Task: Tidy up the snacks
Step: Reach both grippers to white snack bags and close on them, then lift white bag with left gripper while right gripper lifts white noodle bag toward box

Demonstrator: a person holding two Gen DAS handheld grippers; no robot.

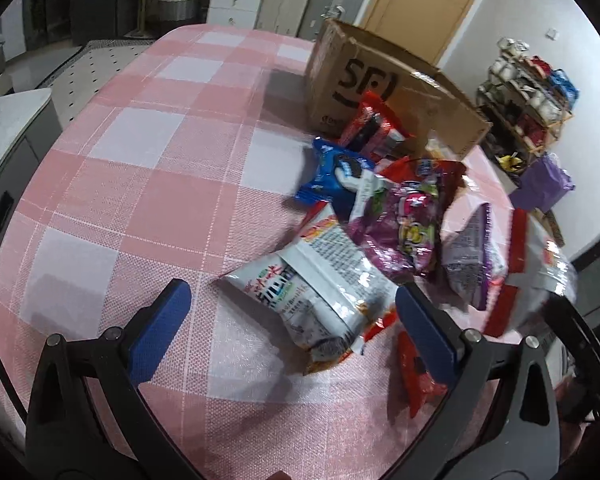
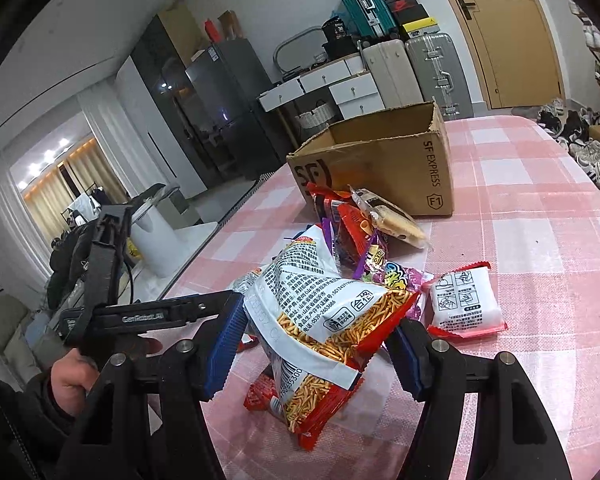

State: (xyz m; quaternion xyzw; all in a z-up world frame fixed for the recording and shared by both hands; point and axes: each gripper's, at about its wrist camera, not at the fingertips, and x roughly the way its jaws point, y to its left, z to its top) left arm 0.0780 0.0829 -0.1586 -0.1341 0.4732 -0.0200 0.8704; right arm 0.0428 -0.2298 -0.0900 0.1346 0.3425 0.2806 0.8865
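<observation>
While the left gripper (image 1: pixel 292 312) hangs wide and empty over the silver cookie packet (image 1: pixel 300 300), the right gripper (image 2: pixel 320 344) is clamped on a red-and-white crispy-noodle bag (image 2: pixel 324 320). Step judged: pick made; next, carry to the open SF Express carton (image 2: pixel 380 160) behind the snack pile (image 1: pixel 400 216). Surface: pink checked tablecloth (image 1: pixel 140 184). Room: suitcases, drawers, door.
</observation>
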